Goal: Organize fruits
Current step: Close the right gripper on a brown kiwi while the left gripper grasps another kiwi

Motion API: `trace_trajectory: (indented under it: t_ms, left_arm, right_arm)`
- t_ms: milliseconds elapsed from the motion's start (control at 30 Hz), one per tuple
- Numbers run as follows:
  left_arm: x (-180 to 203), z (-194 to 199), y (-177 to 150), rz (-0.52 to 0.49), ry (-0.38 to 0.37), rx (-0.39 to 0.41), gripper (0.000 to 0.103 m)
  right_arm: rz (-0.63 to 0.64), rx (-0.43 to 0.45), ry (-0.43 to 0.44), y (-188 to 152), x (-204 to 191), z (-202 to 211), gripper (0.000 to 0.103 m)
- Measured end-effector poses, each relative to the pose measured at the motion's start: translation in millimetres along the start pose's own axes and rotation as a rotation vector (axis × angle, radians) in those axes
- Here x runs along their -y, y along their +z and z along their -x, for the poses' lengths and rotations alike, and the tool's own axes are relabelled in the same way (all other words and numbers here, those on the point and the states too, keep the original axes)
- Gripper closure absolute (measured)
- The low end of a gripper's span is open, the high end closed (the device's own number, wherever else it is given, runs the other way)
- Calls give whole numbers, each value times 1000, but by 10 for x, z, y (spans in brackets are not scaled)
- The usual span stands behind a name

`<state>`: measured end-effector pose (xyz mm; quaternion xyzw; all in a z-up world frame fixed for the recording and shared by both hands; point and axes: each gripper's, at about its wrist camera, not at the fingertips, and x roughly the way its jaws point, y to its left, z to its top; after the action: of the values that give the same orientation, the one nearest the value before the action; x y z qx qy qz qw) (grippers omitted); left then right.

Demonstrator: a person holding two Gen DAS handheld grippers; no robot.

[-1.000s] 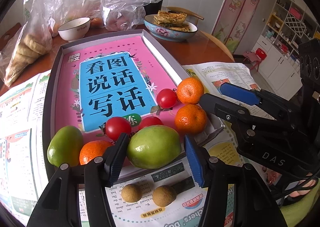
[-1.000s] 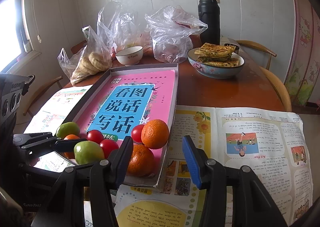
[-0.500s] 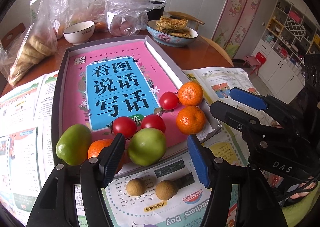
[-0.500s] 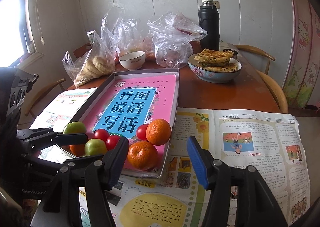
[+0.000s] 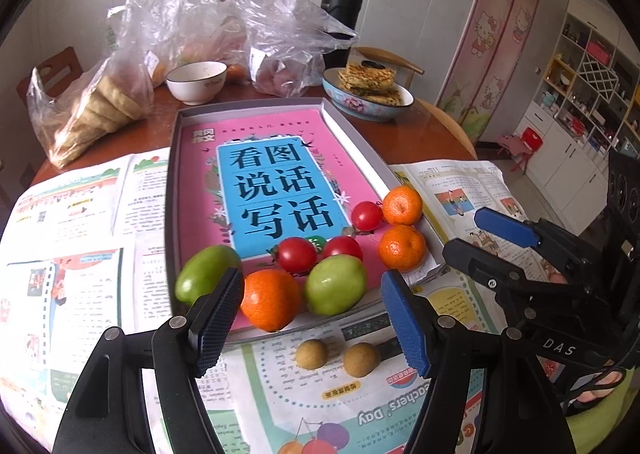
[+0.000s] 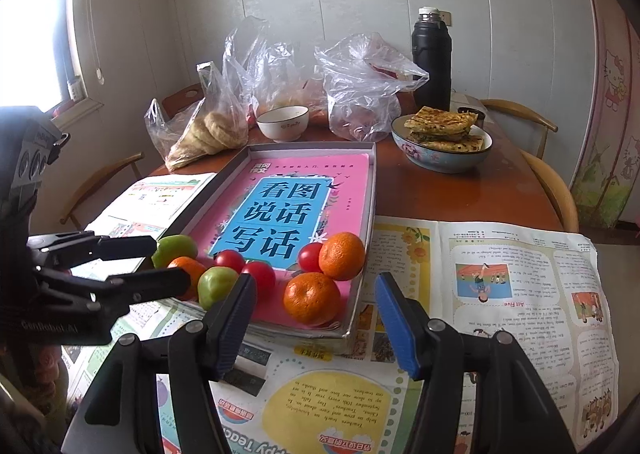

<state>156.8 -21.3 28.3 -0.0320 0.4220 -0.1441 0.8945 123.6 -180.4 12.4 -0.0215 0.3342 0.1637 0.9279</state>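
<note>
The pink book [image 5: 276, 190] in the tray [image 5: 172, 190] reads "看图说话写话"; the newspaper [image 5: 360, 410] reads "Teachers' Day". The left gripper [image 5: 312, 318] and right gripper [image 6: 312, 318], jaws just widened, hold nothing.

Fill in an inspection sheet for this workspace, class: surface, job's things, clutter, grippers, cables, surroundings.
Surface: wooden table partly covered by newspapers.
Job's things: tray lined with a pink book holds three oranges, three tomatoes, two green fruits; two small brown fruits lie outside on paper.
Clutter: plastic bags, white bowl, flatbread bowl, black flask.
Grippers: left gripper and right gripper open, empty, jaws just widened.
Cables: nothing seen.
Surroundings: chairs, shelving.
</note>
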Motion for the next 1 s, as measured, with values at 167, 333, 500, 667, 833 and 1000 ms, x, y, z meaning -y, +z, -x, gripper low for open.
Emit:
trace_trajectory:
  t_ms: [167, 333, 500, 667, 833, 1000]
  left_arm:
    - [-79, 88, -50, 9, 12, 7, 30]
    - [-134, 133, -126, 14, 23, -1, 30]
    - [-197, 172, -202, 25, 39, -10, 30]
    - [-256, 206, -327, 29, 46, -30, 30]
    - [-297, 171, -437, 31, 42, -58, 30]
    - [-303, 97, -512, 35, 36, -86, 30]
  right_arm:
    - [23, -13, 21, -59, -106, 4, 41]
    - [43, -31, 38, -116, -204, -13, 41]
    - [62, -52, 53, -180, -299, -43, 41]
    - [106, -88, 74, -288, -427, -124, 41]
    - [133, -133, 95, -388, -530, -261, 41]
    - [142, -169, 116, -474, -577, -366, 41]
